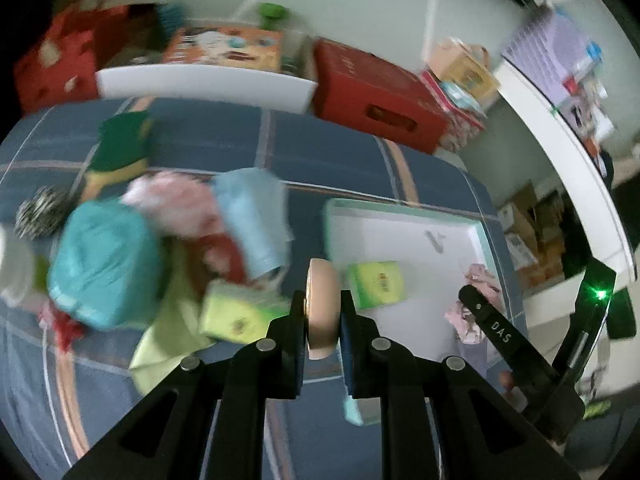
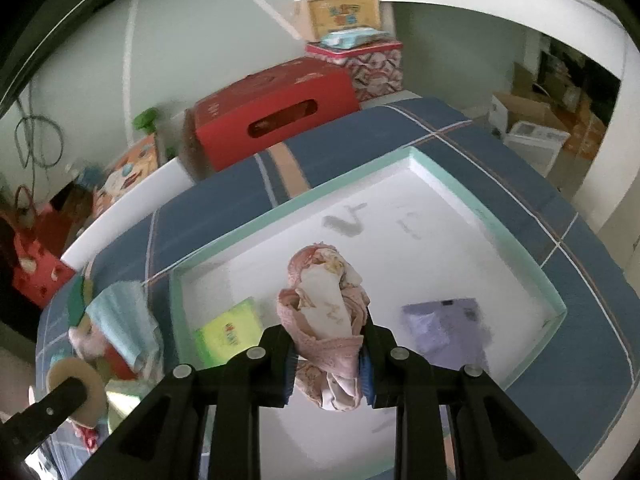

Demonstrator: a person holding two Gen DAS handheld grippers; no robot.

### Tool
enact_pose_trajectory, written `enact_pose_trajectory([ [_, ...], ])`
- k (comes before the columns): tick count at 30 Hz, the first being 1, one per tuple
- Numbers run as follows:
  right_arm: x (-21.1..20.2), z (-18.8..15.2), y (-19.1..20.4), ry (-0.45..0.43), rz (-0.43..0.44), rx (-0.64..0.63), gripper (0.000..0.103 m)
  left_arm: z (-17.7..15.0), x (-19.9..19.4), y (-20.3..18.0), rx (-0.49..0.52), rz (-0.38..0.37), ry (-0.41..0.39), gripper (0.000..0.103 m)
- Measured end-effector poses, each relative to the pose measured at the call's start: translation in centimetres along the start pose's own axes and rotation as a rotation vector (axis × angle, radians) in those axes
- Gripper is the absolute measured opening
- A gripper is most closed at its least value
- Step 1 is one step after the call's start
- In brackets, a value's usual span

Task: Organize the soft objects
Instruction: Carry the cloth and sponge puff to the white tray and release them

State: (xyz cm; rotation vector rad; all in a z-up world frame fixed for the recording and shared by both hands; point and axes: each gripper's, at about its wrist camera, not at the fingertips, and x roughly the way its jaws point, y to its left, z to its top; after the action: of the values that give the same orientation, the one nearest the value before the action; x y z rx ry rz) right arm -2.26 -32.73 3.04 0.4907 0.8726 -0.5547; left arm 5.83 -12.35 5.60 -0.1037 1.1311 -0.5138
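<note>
My left gripper (image 1: 322,304) is shut on a beige round puff (image 1: 320,300), held on edge over the blue checked bedcover just left of a white tray with a mint rim (image 1: 400,205). A yellow-green tissue pack (image 1: 378,285) lies in the tray. My right gripper (image 2: 326,344) is shut on a crumpled pink patterned cloth (image 2: 324,312), hanging above the tray (image 2: 420,184). Below it lie the yellow-green pack (image 2: 228,332) and a pale purple pack (image 2: 444,324). The puff (image 2: 76,380) also shows at the right wrist view's lower left.
A blurred pile of soft things lies left of the tray: teal pack (image 1: 104,264), pink cloth (image 1: 176,204), light blue cloth (image 1: 256,220), another yellow-green pack (image 1: 236,314), green sponge (image 1: 120,144), metal scrubber (image 1: 40,212). A red box (image 1: 376,100) stands beyond the bed.
</note>
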Motion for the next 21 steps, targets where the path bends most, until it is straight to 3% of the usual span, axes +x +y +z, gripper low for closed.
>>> enact_pose_trajectory([
  [8,1.6,1.4,-2.9,-0.038,-0.048,0.082,0.027,1.7,5.2,-5.4,0.139,-0.091,0.028,0.015],
  [21,2.9,2.4,-5.3,-0.051,-0.107,0.140,0.027,5.2,12.6,-9.3,0.196,-0.038,0.040,0.015],
])
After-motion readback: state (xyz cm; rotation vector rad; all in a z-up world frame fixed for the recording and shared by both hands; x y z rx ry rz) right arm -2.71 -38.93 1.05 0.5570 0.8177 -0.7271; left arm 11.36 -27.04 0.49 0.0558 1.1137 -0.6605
